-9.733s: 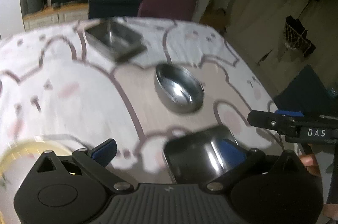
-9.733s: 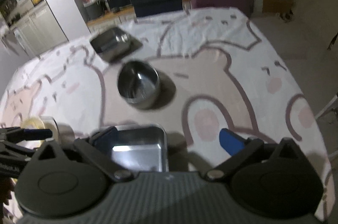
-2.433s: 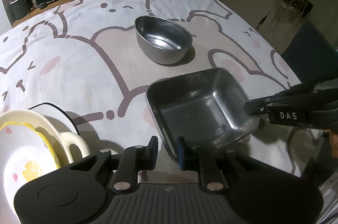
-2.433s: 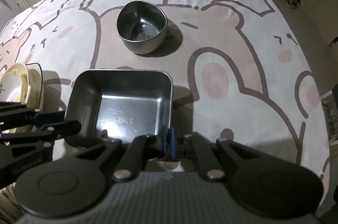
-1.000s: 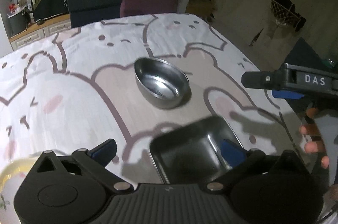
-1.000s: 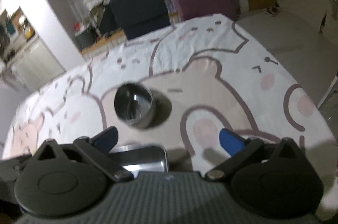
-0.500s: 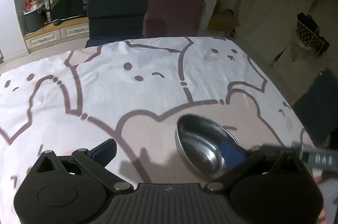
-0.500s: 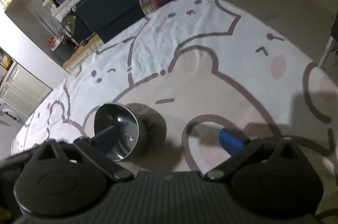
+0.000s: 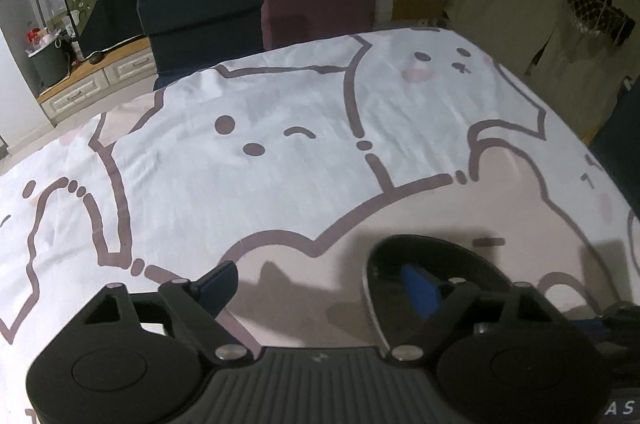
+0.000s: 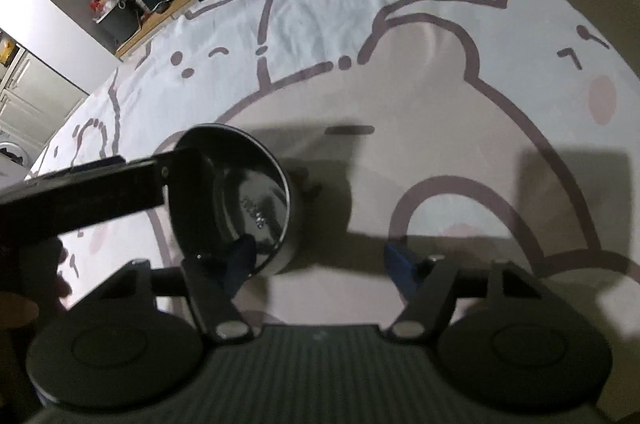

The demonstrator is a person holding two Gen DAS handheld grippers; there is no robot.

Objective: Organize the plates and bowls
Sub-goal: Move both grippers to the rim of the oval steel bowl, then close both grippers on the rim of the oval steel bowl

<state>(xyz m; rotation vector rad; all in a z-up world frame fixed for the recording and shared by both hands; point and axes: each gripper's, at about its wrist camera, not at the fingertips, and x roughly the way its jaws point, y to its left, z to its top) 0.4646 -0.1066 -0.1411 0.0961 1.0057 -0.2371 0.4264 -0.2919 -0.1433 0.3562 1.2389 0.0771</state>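
The round bowl is polished metal, its smooth inside glossy with bright reflections. The tablecloth beneath is matt printed cloth, faintly creased. Both the left gripper and right gripper are matt black plastic with ribbed bodies, shiny metal rivets and smooth blue fingertip pads.

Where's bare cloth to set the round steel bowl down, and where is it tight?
Free: the white tablecloth beyond the steel bowl, up to the far edge by the dark and maroon chairs; also the pink bear patch right of the bowl. Crowded: at the bowl itself, where the open left gripper and open right gripper both straddle its rim.
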